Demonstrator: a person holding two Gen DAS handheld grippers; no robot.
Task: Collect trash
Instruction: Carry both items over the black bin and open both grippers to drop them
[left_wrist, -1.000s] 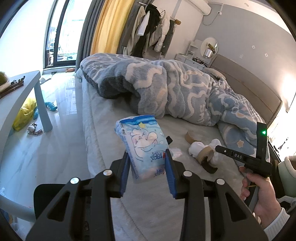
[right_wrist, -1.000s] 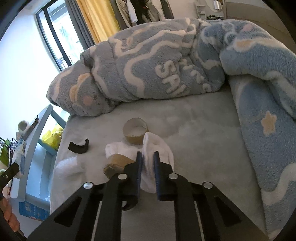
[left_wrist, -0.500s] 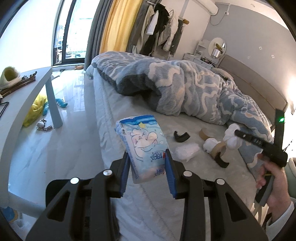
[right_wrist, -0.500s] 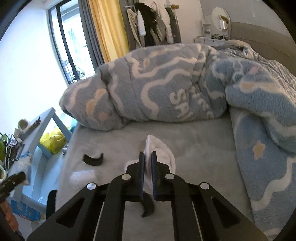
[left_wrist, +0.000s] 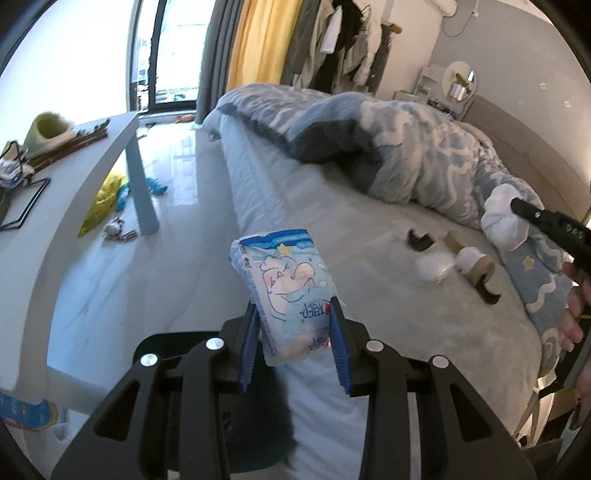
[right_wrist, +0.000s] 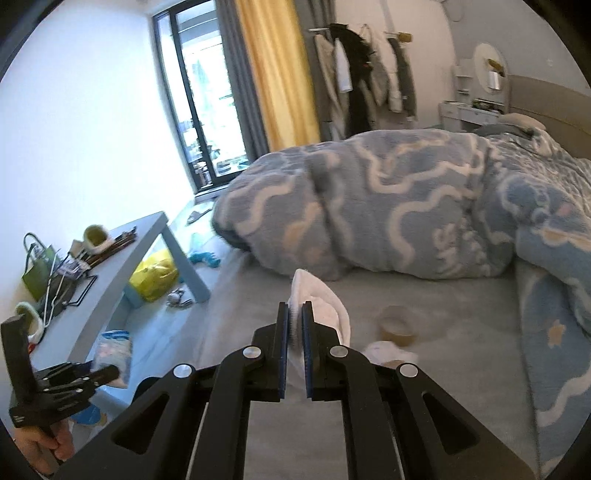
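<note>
My left gripper (left_wrist: 293, 325) is shut on a blue-and-white tissue pack (left_wrist: 284, 284), held upright over the bed's near edge. My right gripper (right_wrist: 294, 317) is shut on a crumpled white tissue (right_wrist: 321, 302), lifted above the grey sheet; the same tissue (left_wrist: 502, 214) shows at the right gripper's tip in the left wrist view. On the sheet lie a cardboard tape roll (right_wrist: 397, 326), another white wad (right_wrist: 388, 350), a black curved piece (left_wrist: 419, 240) and a second black curved piece (left_wrist: 487, 291). The left gripper with its pack (right_wrist: 110, 354) shows low left in the right wrist view.
A rumpled blue-and-cream blanket (right_wrist: 388, 221) covers the far half of the bed. A grey side table (left_wrist: 92, 155) with slippers and clutter stands left of the bed, with a yellow bag (right_wrist: 155, 275) and toys on the floor under it.
The right gripper lifted the white tissue off the sheet and rose, swinging left. The left gripper drew back from the bed, still holding the tissue pack.
</note>
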